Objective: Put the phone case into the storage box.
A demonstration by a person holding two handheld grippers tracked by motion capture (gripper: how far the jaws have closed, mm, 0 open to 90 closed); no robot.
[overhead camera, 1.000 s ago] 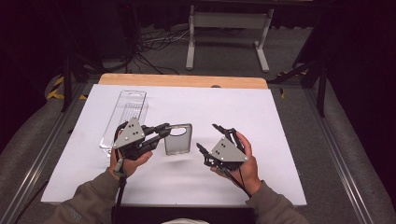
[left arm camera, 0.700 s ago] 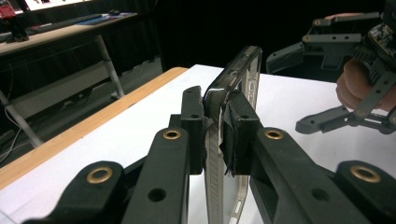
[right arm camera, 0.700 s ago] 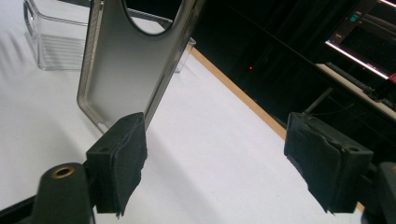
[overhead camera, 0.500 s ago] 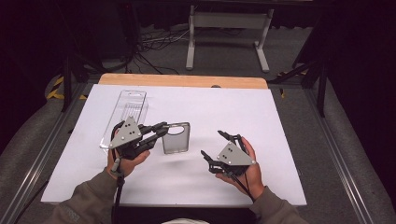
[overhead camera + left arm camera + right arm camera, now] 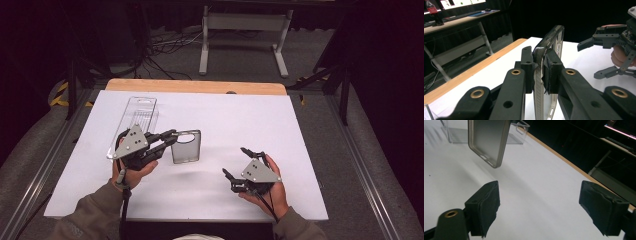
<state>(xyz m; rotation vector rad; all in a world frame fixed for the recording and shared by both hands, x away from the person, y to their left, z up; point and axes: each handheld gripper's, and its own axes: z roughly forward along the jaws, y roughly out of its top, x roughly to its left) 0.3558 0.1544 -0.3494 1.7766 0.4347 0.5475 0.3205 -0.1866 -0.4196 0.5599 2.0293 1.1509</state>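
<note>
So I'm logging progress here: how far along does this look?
Done: the phone case is out of the clear plastic package. In hand: the left gripper pinches its edge, holding it above the table. Left: the right gripper is open, holding nothing.

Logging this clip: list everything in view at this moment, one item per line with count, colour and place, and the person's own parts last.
phone case: 1, smoky translucent grey, held off the table left of centre, gripped at its edge
clear plastic package: 1, transparent, lying on the table's far left part
table: 1, white top with a wooden strip along the far edge
metal stand: 1, light grey, on the floor beyond the table
floor cables: several, dark, beyond the table at left
left claw: 1, black with a grey plate, shut on the phone case
right claw: 1, black with a grey plate, open, over the table's near right
hands: 2, one on each claw, in grey sleeves
</note>
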